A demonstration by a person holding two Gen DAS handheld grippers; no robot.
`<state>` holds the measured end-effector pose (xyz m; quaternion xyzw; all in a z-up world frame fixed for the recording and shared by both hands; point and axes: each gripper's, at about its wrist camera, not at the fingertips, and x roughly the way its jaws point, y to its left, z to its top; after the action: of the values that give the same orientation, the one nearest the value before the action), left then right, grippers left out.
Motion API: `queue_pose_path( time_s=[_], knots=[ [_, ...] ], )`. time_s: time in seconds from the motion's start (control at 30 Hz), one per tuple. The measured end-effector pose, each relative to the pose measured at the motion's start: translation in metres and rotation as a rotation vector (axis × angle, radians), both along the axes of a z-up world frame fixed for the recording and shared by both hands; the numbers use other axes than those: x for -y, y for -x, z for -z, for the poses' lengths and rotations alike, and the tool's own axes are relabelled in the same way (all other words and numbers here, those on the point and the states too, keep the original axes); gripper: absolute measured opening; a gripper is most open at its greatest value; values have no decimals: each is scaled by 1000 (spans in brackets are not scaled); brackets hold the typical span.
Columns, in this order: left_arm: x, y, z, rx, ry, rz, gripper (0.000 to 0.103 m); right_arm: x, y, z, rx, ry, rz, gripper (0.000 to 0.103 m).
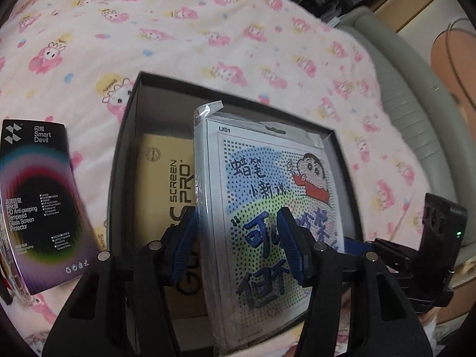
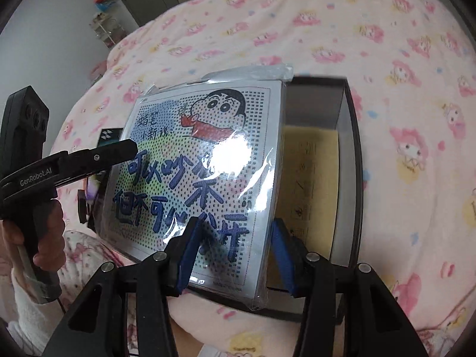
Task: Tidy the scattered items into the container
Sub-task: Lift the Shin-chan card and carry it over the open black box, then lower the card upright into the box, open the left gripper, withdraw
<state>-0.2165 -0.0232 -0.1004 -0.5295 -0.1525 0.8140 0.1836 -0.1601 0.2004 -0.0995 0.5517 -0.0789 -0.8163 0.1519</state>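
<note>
A plastic-wrapped cartoon bead-art pack (image 1: pixel 267 208) (image 2: pixel 202 178) is held tilted over the open black box (image 1: pixel 125 154) (image 2: pixel 354 154). My left gripper (image 1: pixel 241 244) is shut on the pack's left edge; it also shows in the right wrist view (image 2: pixel 128 148). My right gripper (image 2: pixel 235 255) is shut on the pack's lower edge, and its body shows at the right of the left wrist view (image 1: pixel 422 250). A yellow screen-protector box (image 1: pixel 166 190) (image 2: pixel 312 184) lies inside the black box. A black Smart Devil screen-protector pack (image 1: pixel 38 202) lies on the blanket left of the box.
Everything rests on a pink cartoon-print blanket (image 1: pixel 208 35) (image 2: pixel 401 74) on a bed. A grey padded bed edge (image 1: pixel 395 68) runs along the right of the left wrist view. A shelf (image 2: pixel 104 26) and door stand beyond the bed.
</note>
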Motion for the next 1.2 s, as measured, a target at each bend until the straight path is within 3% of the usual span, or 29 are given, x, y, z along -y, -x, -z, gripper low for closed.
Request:
queue_pose_path(
  time_s=[0.17,0.4,0.5,0.67,0.9,1.07,1.13,1.2],
  knots=[
    [-24,7,24,40,192,20,57,1,15,25,66,-24,-14,43],
    [-31,6,38,79,253,43,58,24,23,45,105,-147,-52,44],
    [-28,7,42,108,244,47,58,30,20,50,106,-188,-63,44],
    [-15,1,34,106,157,12,58,31,14,34,70,-180,-70,44],
    [-8,1,37,150,158,61,59,34,1,7,-22,-216,-72,44],
    [-6,2,38,181,167,51,56,20,6,1,-3,-82,-77,44],
    [-16,8,45,211,227,38,52,13,19,5,10,-64,-78,44],
    [-19,9,52,245,223,43,52,23,24,10,14,-78,-74,44]
  ],
)
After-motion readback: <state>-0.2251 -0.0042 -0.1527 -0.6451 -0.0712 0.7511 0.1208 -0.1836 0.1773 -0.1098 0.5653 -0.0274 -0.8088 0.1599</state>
